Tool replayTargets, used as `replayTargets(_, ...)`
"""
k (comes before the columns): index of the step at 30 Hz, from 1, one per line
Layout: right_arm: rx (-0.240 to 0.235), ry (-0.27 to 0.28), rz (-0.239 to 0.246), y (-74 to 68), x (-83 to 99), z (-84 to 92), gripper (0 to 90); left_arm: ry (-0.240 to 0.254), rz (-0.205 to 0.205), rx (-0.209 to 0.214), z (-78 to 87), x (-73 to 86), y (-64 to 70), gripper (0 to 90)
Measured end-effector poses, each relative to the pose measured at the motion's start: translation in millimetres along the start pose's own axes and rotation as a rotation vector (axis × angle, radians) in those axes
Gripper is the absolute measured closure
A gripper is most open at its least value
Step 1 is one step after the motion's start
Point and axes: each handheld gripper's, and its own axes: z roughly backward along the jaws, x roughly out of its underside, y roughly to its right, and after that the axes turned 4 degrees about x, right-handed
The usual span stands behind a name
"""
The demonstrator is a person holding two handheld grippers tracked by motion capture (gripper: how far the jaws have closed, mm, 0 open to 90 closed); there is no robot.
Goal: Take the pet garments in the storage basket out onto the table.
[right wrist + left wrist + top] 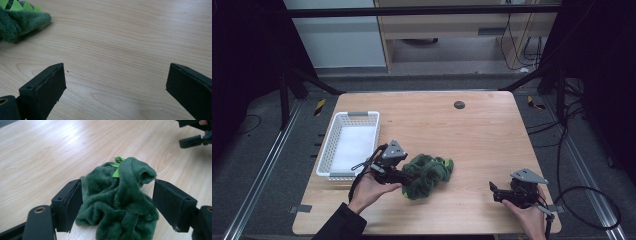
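A crumpled dark green plush piece (428, 175) with light green spikes lies on the wooden table (482, 135), left of centre and near the front. My left gripper (405, 176) is open, its jaws standing on either side of the plush (117, 202); the left jaw touches the fabric, the right jaw sits just off it. My right gripper (493, 192) is open and holds nothing, low over bare wood at the front right (115, 85). A corner of the plush (17, 20) shows at the top left of the right gripper view. The right gripper (192, 141) appears far off in the left gripper view.
A white slotted basket (328, 145) with a pale lining stands at the table's left edge, close behind my left hand. A small dark round disc (459, 104) sits near the far edge. Bare wood stretches between the plush and the right gripper.
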Motion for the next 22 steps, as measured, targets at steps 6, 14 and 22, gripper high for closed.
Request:
replayTargets(6, -0.001, 0.003, 0.001, 0.5, 0.1, 0.1, 2.6, 0.048, 0.036, -0.055, 18.2, 18.1, -3.3, 24.2)
replayTargets(14, -0.004, 0.005, 0.001, 0.4, 0.2, 0.3, 2.6, 0.113, 0.117, -0.096, 39.1, 48.5, -12.7, 25.4)
replayTargets(22, -0.007, 0.003, 0.008, -0.1, 0.9, 0.5, 2.6, 0.161, 0.16, -0.132, 53.3, 67.2, -18.8, 26.2)
